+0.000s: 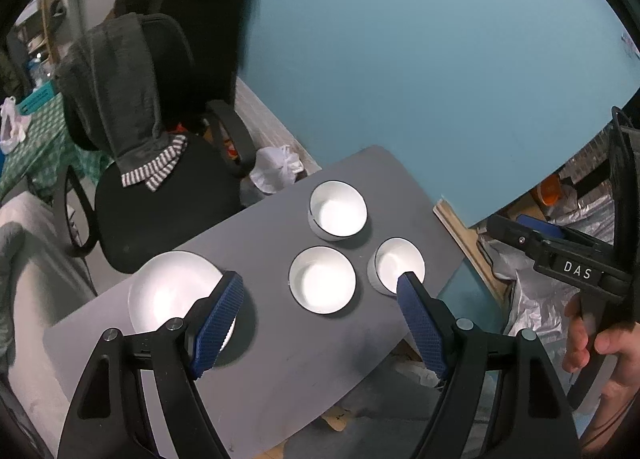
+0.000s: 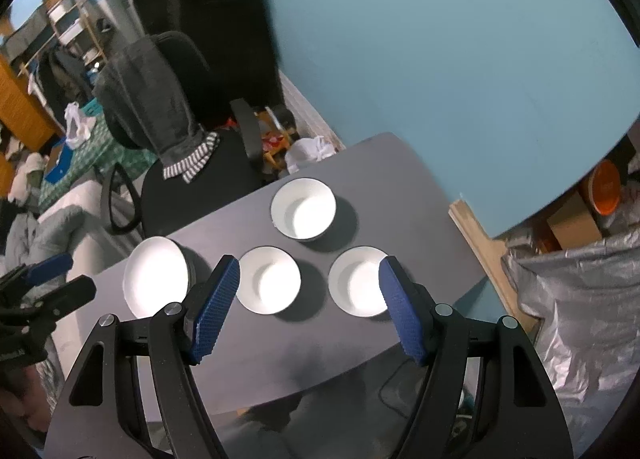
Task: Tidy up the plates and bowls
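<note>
Bowls and one plate, all glossy white and round, sit on the grey counter ahead of our tongs, none of them touching. In the left wrist view the plate (image 1: 176, 291) lies just beyond the left tongs' (image 1: 320, 287) left finger, partly hidden by it; the near bowl (image 1: 322, 279) shows between the two fingers, the right bowl (image 1: 394, 261) just past the right fingertip, and the far bowl (image 1: 338, 209) further ahead. We judge them to be glazed ceramic or similar: stiff, smooth, likely slippery against the tongs, breakable if knocked or dropped, and moderately heavy for their size. The bowls have upright walls with thin rims, so we would take one by pinching the wall at the rim, one pad inside and one outside. The plate is shallow and low, so we would catch its raised edge. The ribbed blue pads (image 1: 218, 329) should give some grip on the glaze. The counter (image 1: 280, 371) is matte, flat and dull grey with faint scuffs. Both the left tongs and the right tongs (image 2: 310, 283) stand wide apart, holding nothing, above the counter's near edge.
</note>
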The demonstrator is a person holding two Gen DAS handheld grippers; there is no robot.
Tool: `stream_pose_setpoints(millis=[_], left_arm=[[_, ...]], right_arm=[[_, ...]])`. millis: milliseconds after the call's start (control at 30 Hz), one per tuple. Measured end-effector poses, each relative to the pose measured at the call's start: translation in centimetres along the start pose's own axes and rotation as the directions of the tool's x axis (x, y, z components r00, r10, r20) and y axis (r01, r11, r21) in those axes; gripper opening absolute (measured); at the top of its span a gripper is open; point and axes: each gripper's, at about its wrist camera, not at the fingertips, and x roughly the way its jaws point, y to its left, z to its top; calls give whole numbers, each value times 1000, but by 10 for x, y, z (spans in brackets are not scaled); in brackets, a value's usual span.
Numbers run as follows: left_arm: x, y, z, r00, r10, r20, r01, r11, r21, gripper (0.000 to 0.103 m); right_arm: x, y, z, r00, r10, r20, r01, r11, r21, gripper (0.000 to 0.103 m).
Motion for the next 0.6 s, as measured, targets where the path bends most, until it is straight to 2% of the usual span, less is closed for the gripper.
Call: stream_pose_setpoints(millis=[267,600], left_arm=[[30,-9,10,999,-21,-47,21,1000,-1,80],[65,-7,9,995,-1,-100,-2,999,-33,80]], right_arm=[[15,-14,4,999,-6,-38,6,1000,19,71],[51,-27,5,994,24,-103,-22,1000,20,71]])
